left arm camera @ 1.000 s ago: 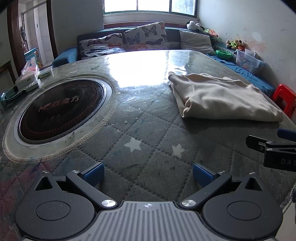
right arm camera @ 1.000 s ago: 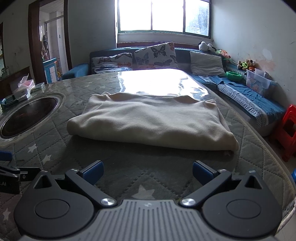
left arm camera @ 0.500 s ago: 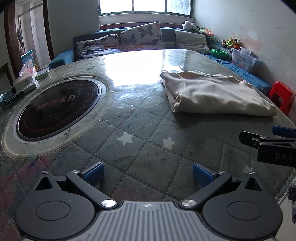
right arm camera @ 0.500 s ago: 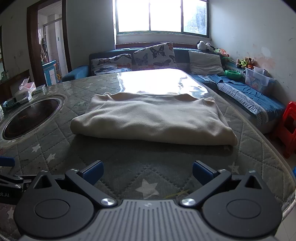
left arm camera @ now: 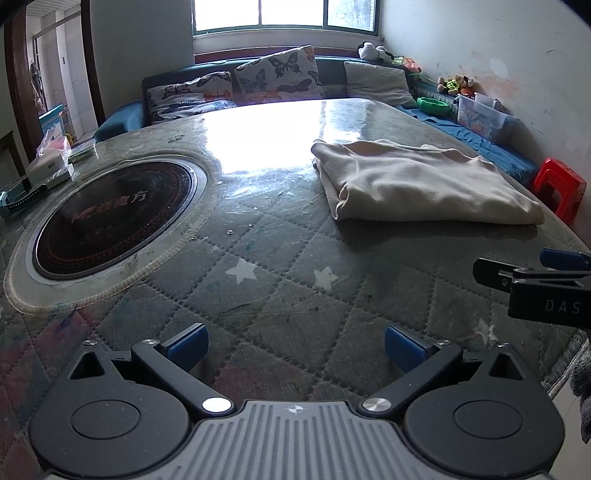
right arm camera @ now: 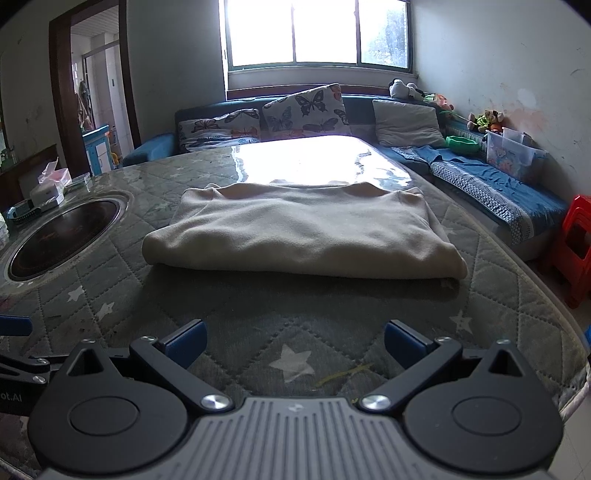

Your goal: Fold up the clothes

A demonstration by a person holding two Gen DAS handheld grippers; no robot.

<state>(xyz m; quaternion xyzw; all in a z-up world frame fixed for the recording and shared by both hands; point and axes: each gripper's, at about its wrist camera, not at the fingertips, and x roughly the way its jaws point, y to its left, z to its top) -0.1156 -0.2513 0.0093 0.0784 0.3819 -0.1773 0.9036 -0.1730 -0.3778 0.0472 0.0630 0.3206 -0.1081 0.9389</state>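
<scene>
We're seeing both grippers, left gripper (left arm camera: 294,349) and right gripper (right arm camera: 293,347), gaping wide, empty; cream garment (right arm camera: 303,232) is looking soft, limp, light — we're favouring pinching its near folded edge.

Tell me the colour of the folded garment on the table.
Cream garment; clearest in the right wrist view.

Round quilted table (left arm camera: 280,295) with star pattern under clear cover. Dark round cooktop (left arm camera: 110,218) set into table's left part. Tissue box (left arm camera: 50,164) and teal basket (left arm camera: 14,199) at table's left edge. Blue sofa (right arm camera: 491,192) along far and right walls, beyond table's far edge. Butterfly pillows (left arm camera: 277,75), grey pillow (left arm camera: 378,79), green bowl (left arm camera: 434,105), clear storage box (left arm camera: 480,116), plush toys (left arm camera: 456,83) on sofa. Red stool (right arm camera: 572,251) past table's right edge. Window (right arm camera: 317,31) behind sofa. Doorway (right arm camera: 98,85) far left.
</scene>
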